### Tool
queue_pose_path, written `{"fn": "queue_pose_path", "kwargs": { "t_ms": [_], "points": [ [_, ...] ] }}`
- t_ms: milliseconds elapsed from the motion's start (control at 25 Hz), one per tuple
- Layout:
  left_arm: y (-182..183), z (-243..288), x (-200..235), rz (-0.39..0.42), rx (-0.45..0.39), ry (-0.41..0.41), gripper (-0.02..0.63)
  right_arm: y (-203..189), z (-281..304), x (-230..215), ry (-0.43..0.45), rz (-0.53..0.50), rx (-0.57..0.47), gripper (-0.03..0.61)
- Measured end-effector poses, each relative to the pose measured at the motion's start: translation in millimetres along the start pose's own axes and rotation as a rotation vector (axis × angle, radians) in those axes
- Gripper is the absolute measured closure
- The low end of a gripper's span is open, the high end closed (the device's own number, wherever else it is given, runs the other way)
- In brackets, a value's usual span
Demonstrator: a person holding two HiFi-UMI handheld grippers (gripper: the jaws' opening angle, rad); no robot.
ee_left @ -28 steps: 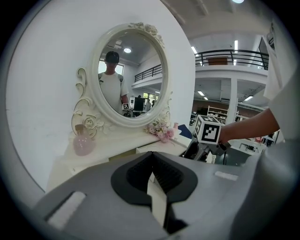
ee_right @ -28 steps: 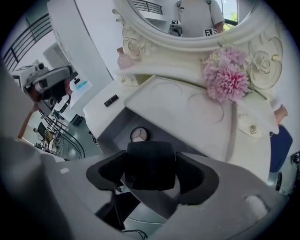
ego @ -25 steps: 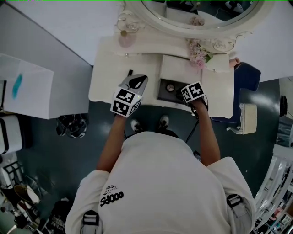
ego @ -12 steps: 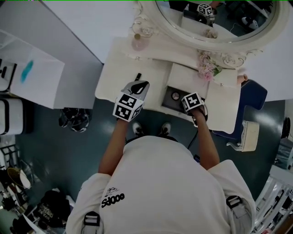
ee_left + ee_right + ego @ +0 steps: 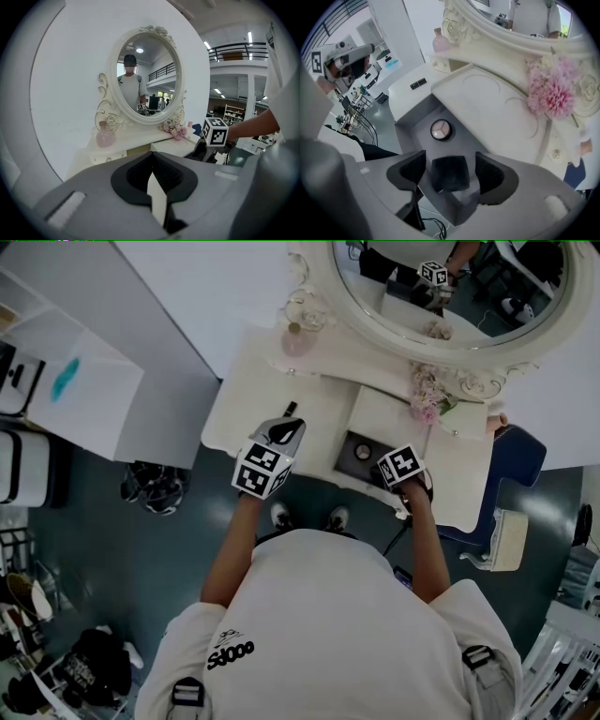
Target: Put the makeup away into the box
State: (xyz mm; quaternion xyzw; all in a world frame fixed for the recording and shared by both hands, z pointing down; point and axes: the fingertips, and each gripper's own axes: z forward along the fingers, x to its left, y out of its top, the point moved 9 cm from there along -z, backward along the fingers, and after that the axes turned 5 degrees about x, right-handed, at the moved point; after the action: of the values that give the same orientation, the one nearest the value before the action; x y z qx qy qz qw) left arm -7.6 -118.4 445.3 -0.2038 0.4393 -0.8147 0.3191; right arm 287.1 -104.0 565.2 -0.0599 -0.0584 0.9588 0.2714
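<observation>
The step in hand looked like setting down a piece of makeup. The right tool (image 5: 450,165) hung over the grey box (image 5: 417,129) let into the bench (image 5: 244,399). Its jaws stood apart, with a dark square case (image 5: 450,176) lying between them and a gap showing on either side, so the tool was released rather than gripping. To finish cleanly, it would best rise straight up along its own line. The jaws should stay wide until they clear the case, so that neither pad drags it nor nudges the round compact (image 5: 440,130) lying just beyond it in the same box. A slim dark item (image 5: 291,410) lay out on the bench top left of the box (most likely the next piece to fetch). The left tool (image 5: 151,157) was nearer to that item, hovering above the bench's front edge with its jaws closed on nothing. Its view looked level towards the oval mirror (image 5: 147,77). The right forearm reached forward and down, tipping its tool steeply over the box's near side, while the left arm was bent, with its tool held higher.
</observation>
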Motion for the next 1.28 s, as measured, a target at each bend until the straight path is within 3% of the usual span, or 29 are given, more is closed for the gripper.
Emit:
{"fn": "queue_pose_path", "kwargs": {
  "t_ms": [160,320,520,760,960,1280],
  "points": [
    [-4,-11,6,-0.01,-0.009,0.026,0.595,26,-32,6,-0.082,-0.078,-0.097,0.326],
    [-13,-26,18,-0.033,-0.016,0.059,0.594,66,-57,25,-0.1,-0.141,-0.194,0.384],
    [-25,-49,34,-0.076,-0.03,0.11,0.594,119,-60,60,-0.046,-0.217,-0.252,0.385],
    [-48,-77,59,-0.147,-0.04,0.174,0.594,171,-34,105,0.079,-0.262,-0.251,0.385],
    [-75,-101,81,-0.214,-0.034,0.216,0.595,199,2,130,0.124,-0.207,-0.238,0.383],
    [-112,-125,120,-0.288,-0.002,0.239,0.595,227,68,141,0.251,0.023,-0.241,0.35]
  ]
}}
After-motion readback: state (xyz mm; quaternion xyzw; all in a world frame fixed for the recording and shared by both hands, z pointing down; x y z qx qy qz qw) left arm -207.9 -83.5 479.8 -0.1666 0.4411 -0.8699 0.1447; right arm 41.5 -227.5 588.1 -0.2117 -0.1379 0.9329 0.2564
